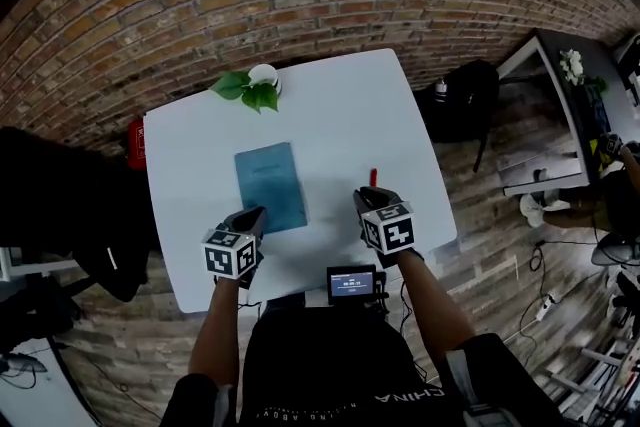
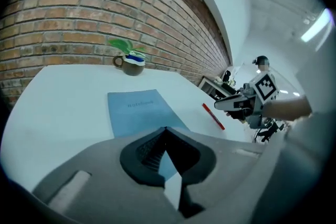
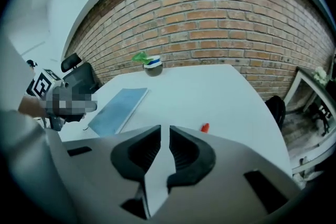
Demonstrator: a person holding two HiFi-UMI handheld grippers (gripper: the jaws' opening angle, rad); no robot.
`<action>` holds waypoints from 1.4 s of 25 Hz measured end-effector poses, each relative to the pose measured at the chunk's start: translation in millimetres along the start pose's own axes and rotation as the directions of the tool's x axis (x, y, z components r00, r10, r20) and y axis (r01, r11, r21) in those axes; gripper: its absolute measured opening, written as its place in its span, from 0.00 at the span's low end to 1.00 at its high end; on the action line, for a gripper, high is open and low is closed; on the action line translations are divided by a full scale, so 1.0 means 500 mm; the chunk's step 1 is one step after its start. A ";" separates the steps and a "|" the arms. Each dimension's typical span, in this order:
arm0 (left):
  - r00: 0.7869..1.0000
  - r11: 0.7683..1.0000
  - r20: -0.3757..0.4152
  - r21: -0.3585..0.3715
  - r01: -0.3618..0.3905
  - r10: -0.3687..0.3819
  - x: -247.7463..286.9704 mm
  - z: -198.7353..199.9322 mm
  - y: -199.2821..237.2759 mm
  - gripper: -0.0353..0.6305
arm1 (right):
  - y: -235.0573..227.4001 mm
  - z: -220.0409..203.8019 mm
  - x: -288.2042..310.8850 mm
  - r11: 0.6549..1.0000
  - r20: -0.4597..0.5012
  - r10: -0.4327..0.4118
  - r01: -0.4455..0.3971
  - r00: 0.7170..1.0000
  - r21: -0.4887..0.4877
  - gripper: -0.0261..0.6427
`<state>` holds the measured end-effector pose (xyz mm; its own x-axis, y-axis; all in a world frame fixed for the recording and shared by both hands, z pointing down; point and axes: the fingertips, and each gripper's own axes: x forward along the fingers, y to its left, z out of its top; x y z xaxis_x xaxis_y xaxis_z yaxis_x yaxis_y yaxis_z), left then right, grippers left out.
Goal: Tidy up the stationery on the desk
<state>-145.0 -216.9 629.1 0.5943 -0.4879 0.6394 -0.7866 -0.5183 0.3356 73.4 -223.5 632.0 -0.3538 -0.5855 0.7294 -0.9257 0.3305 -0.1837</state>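
Head view: your left gripper (image 1: 254, 213) sits at the near left corner of the blue notebook (image 1: 270, 183), which lies flat mid-worktop (image 1: 340, 110); your right gripper (image 1: 368, 197) is just near of the red pen (image 1: 373, 177); potted plant (image 1: 255, 87) at the far edge.

Left gripper view: jaws pressed together at the tips, pinching nothing; notebook (image 2: 137, 108) just beyond them, pen (image 2: 213, 116) to its right.

Right gripper view: jaws slightly spread, empty; pen end (image 3: 205, 127) shows just past the right jaw; notebook (image 3: 118, 106) to the left.
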 end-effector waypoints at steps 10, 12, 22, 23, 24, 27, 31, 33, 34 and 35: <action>0.998 0.997 -0.055 0.069 0.017 -0.013 0.035 -0.020 -0.044 0.07 | -0.091 -0.111 -0.004 0.989 -0.109 -0.112 0.122 0.988 0.086 0.19; 0.998 0.997 -0.055 0.076 0.018 -0.014 0.035 -0.022 -0.048 0.07 | -0.091 -0.118 0.000 0.988 -0.115 -0.110 0.121 0.987 0.097 0.19; 0.998 0.996 -0.063 0.085 0.007 -0.001 0.031 -0.030 -0.041 0.07 | -0.102 -0.126 0.013 0.982 -0.137 -0.150 0.163 0.979 0.091 0.12; 0.998 0.997 -0.062 0.083 0.006 0.000 0.030 -0.030 -0.039 0.07 | -0.102 -0.126 0.014 0.982 -0.140 -0.148 0.162 0.979 0.094 0.11; 0.998 0.997 -0.061 0.081 0.005 0.000 0.029 -0.031 -0.037 0.07 | -0.102 -0.125 0.015 0.982 -0.140 -0.145 0.160 0.979 0.098 0.11; 0.999 0.997 -0.053 0.078 0.002 0.002 0.027 -0.029 -0.032 0.07 | -0.092 -0.113 0.021 0.984 -0.134 -0.127 0.142 0.983 0.109 0.11; 0.999 0.997 -0.039 0.077 -0.008 0.011 0.018 -0.030 -0.018 0.07 | -0.059 -0.073 0.042 0.990 -0.116 -0.094 0.106 0.989 0.097 0.11; 0.999 0.997 -0.032 0.078 -0.017 0.019 0.010 -0.033 -0.010 0.07 | -0.035 -0.051 0.058 0.992 -0.109 -0.071 0.082 0.992 0.092 0.11; 0.999 0.997 -0.029 0.077 -0.021 0.024 0.005 -0.034 -0.004 0.07 | -0.022 -0.039 0.067 0.994 -0.106 -0.059 0.069 0.993 0.091 0.11; 0.999 0.997 -0.026 0.074 -0.026 0.028 0.000 -0.036 0.001 0.07 | -0.008 -0.028 0.077 0.994 -0.104 -0.046 0.055 0.994 0.091 0.11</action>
<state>-148.6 -204.6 641.5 0.5677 -0.4837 0.6661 -0.7871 -0.5560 0.2670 65.3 -236.9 669.9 -0.2955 -0.5198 0.8016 -0.9521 0.2294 -0.2022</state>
